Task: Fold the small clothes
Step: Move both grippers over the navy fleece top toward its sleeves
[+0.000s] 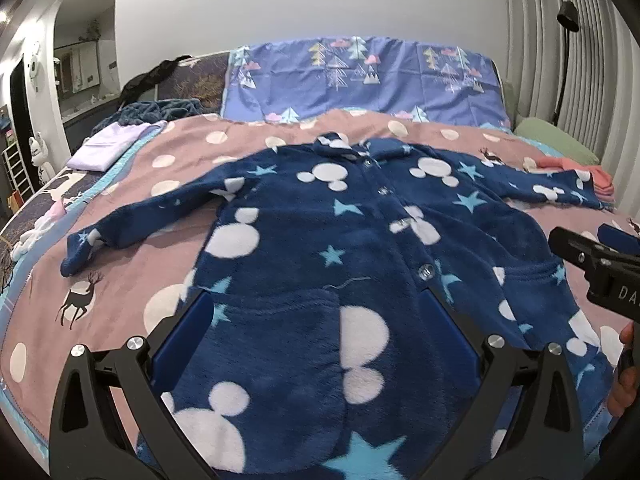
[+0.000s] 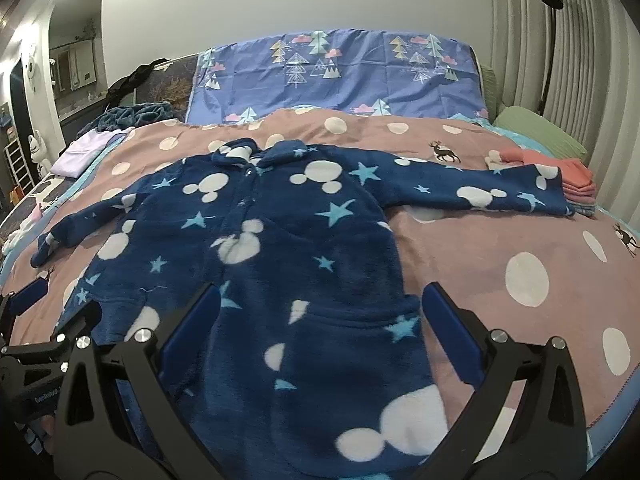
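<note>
One bed, covered by a pink dotted quilt (image 1: 168, 216) with a blue tree-print pillow (image 1: 360, 76) at its head. One navy fleece jacket (image 1: 320, 248) lies flat and face up in the middle of the quilt, buttoned, collar toward the pillow and hem toward the grippers; its long axis runs head to foot of the bed. Its two sleeves (image 2: 480, 196) spread out to either side, nearly crosswise. Two small folded piles sit at the edges: a lilac one (image 1: 104, 148) far left, a coral one (image 2: 560, 172) far right, touched by the right cuff.

Two grippers hover low over the hem, side by side and pointing up the bed. The left gripper (image 1: 316, 336) has its blue fingers (image 1: 188, 328) spread wide over the left pocket, holding nothing. The right gripper (image 2: 320, 332) is likewise wide apart above the right pocket, empty.
</note>
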The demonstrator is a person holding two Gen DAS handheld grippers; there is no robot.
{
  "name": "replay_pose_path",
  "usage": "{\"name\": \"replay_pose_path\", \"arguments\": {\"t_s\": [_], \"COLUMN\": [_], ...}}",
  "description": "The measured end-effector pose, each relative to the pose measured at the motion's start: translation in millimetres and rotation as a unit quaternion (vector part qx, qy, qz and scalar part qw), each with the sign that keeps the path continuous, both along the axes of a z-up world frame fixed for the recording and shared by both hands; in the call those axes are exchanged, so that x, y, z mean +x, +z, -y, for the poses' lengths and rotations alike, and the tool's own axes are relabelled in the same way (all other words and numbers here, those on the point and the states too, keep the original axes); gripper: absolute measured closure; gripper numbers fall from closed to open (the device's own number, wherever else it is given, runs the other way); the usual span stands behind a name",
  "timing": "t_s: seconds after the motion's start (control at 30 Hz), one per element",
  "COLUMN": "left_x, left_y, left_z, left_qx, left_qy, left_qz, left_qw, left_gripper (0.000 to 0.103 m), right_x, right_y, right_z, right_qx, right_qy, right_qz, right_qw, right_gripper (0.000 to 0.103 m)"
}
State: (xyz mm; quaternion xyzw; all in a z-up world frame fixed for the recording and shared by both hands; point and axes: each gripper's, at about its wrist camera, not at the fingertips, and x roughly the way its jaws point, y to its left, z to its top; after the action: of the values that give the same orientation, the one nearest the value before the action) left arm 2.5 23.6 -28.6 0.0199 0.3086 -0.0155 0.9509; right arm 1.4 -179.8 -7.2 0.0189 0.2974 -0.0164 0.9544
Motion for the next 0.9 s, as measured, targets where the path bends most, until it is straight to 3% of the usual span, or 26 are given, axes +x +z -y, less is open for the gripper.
{"name": "replay_pose_path", "arguments": {"t_s": [0.27, 0.63, 0.9], "left_x": [-0.9, 8.7, 10.3], "left_y": [0.1, -9.9, -7.7], "left_z": [-19.5, -35.0, -36.1], "left_qx": [-0.026, -0.037, -0.045], "left_qy": [0.007, 0.004, -0.016], "left_qz": [0.018, -0.016, -0.01], "left_qw": [0.9995, 0.9992, 0.9988], "left_gripper": [0.001, 0.001, 0.001], "right_x": [4.3, 12.4, 16.1], "right_y": [1.2, -1.1, -0.9], "right_z": [-17.2, -36.8, -41.0], "right_qx": [-0.01, -0.013, -0.016], "right_qy": [0.01, 0.023, 0.02], "right_qz": [0.002, -0.005, -0.001], "right_qw": [1.0, 1.0, 1.0], "right_gripper": [0.002, 0.002, 0.002]}}
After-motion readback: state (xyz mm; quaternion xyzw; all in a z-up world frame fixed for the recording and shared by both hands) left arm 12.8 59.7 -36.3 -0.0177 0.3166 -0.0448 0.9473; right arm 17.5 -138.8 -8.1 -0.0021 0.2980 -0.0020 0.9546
